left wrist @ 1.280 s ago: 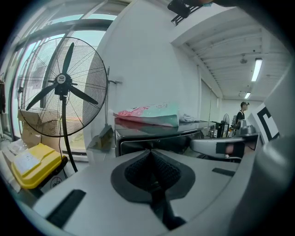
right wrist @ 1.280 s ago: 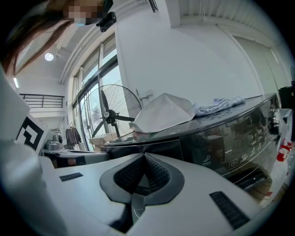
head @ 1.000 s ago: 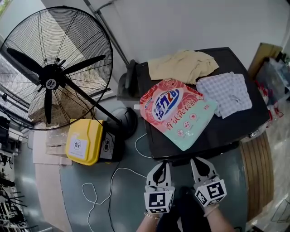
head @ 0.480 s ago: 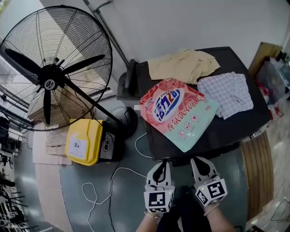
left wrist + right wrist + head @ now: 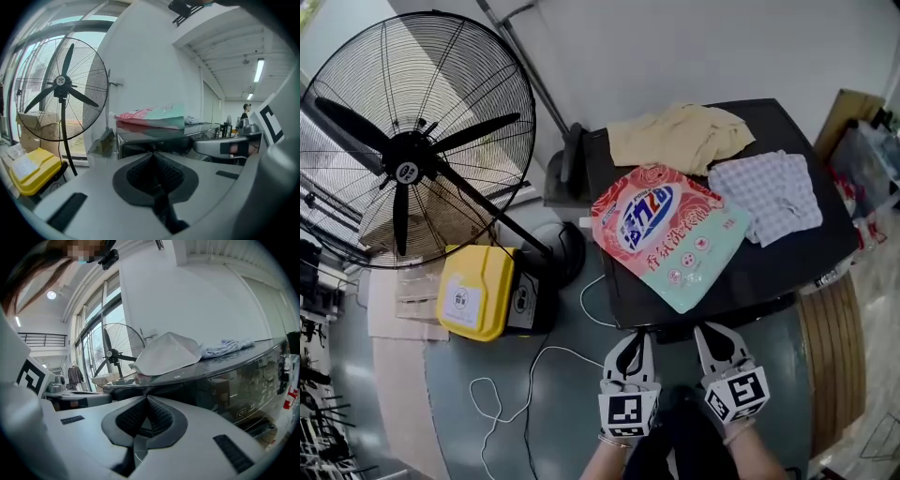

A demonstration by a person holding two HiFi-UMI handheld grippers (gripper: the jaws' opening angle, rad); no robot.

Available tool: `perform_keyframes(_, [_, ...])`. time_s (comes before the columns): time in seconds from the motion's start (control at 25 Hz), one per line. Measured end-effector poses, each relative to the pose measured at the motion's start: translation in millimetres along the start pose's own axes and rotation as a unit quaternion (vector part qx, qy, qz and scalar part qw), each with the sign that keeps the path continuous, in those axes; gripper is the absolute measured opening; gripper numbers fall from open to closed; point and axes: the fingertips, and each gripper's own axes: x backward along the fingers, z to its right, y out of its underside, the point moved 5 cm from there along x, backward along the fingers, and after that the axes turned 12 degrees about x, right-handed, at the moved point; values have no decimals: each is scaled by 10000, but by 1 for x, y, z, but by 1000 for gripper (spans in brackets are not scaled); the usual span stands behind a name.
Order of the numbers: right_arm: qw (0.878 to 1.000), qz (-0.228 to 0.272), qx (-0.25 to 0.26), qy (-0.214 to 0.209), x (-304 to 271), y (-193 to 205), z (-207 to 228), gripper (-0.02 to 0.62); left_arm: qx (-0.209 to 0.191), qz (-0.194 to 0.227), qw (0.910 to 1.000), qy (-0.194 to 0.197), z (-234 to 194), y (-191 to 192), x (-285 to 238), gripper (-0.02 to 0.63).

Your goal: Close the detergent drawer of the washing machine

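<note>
Since my left tool (image 5: 634, 343) and right tool (image 5: 711, 337) are both pressed together and hold nothing, with the detergent drawer (image 5: 667, 334) just ahead of their tips, a crooked push could jam it or bump the soap bag (image 5: 667, 232) lying just above.

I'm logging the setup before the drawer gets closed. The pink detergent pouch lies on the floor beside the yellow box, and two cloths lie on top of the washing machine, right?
Not quite. The pink detergent pouch lies on top of the washing machine, not on the floor beside the yellow box. The head view shows it. The beige cloth and checked cloth do lie on top.
</note>
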Motion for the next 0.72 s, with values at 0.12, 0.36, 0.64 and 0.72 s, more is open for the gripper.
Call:
perform_keyframes(0.12, [10000,-44,-23,37,1,-1,0,23,-31,-19,10000,45,2,-1,1,17])
perform_keyframes(0.36, [9999,-136,-24,95,3,0,-1,23,-78,25,9999,97,2,-1,7,17])
perform_keyframes(0.64, [9997,-150,-92,177,12,-3,-8,23,-21,222,9997,89,4,-18,18,17])
perform_keyframes(0.72, [9997,-127,-93,193,14,-5,-10,23,-92,288,9995,100,2,-19,21,17])
